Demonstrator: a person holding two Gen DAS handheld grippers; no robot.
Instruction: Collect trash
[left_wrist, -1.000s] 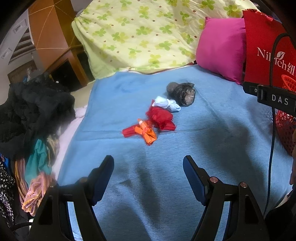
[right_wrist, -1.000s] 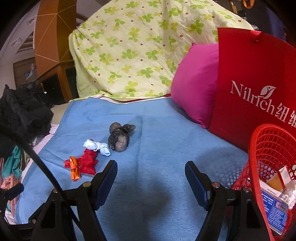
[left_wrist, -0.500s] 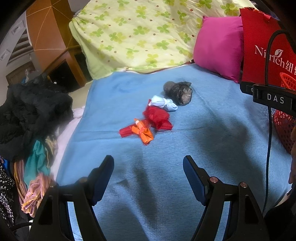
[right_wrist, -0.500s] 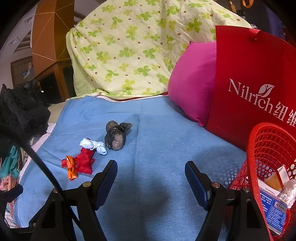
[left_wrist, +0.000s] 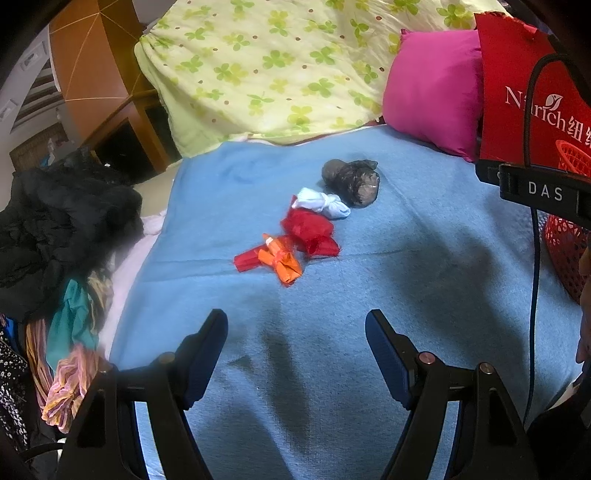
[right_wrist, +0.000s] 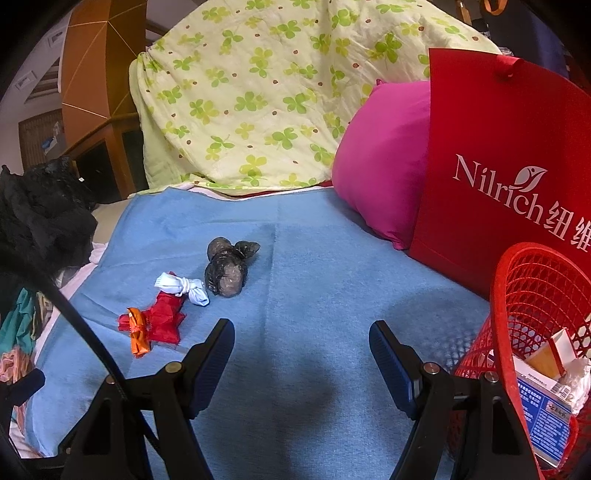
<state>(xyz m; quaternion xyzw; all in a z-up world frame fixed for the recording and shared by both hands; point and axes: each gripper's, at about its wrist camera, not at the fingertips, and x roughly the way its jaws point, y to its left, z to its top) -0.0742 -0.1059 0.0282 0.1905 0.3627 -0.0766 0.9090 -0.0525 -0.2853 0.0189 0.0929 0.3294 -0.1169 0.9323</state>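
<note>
On the bed's blue blanket (left_wrist: 424, 295), the knotted trash bags (left_wrist: 310, 225) look light, soft and crinkly, best pinched at a knot, while both the left hand-held gripper (left_wrist: 295, 350) and right hand-held gripper (right_wrist: 301, 360) hover released, holding nothing, beside the red basket (right_wrist: 532, 295).

A home bedroom: quilt (right_wrist: 258, 92), pillow (right_wrist: 380, 155), heaped clothes (left_wrist: 55, 221).

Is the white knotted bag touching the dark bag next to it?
Cannot tell. In both wrist views the white knotted bag and the dark bag sit edge to edge with no blue blanket visible between them, but real contact isn't plain.
</note>
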